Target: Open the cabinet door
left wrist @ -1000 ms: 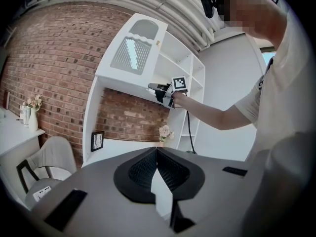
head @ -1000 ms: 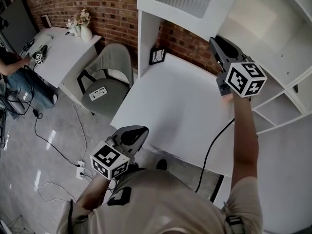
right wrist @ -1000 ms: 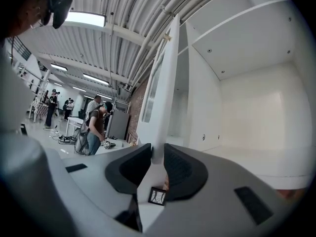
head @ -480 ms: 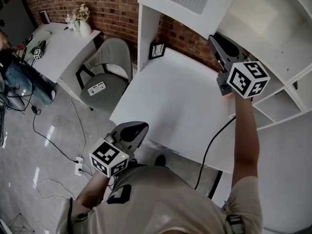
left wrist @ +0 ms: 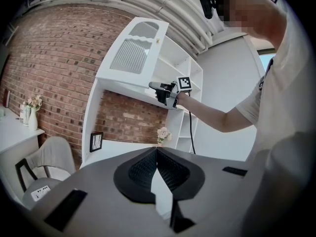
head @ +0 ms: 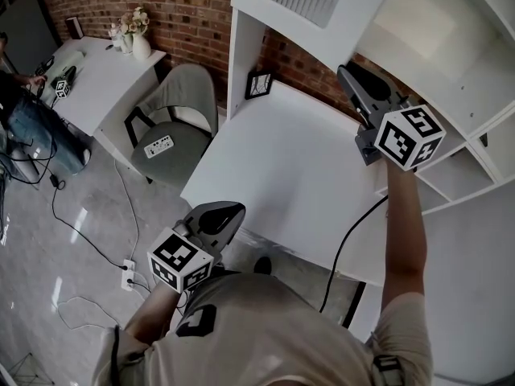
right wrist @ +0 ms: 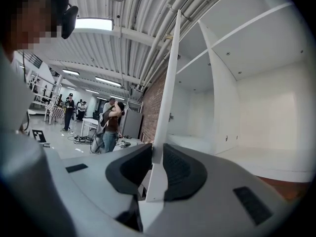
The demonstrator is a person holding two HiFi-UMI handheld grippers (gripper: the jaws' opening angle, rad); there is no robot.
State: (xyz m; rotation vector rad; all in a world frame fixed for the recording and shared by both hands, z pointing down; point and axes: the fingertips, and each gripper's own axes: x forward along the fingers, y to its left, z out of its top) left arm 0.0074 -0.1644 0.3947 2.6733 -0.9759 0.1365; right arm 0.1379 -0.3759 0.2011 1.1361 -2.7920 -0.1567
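Observation:
The white cabinet door (head: 322, 6) with a slatted panel stands swung out from the upper cabinet over the desk. My right gripper (head: 352, 75) is raised to its lower edge and points about level. In the right gripper view the thin door edge (right wrist: 170, 73) runs straight up between the pads, and the right gripper (right wrist: 157, 154) is shut on it; its jaws have just been closing. My left gripper (head: 225, 213) hangs low by the desk's front edge, shut and holding nothing. The left gripper view shows the door (left wrist: 133, 53) and the right gripper (left wrist: 154, 86) under it.
A white desk (head: 282, 167) lies below the cabinet, with a small picture frame (head: 259, 88) at its back. Open white shelves (head: 459, 175) stand to the right. A grey chair (head: 173, 127), a second desk with a vase (head: 141, 51), floor cables and a person (head: 16, 111) are at the left.
My right gripper has shifted a little sideways on the door's edge, and the door has turned slightly with it. The left gripper has kept still.

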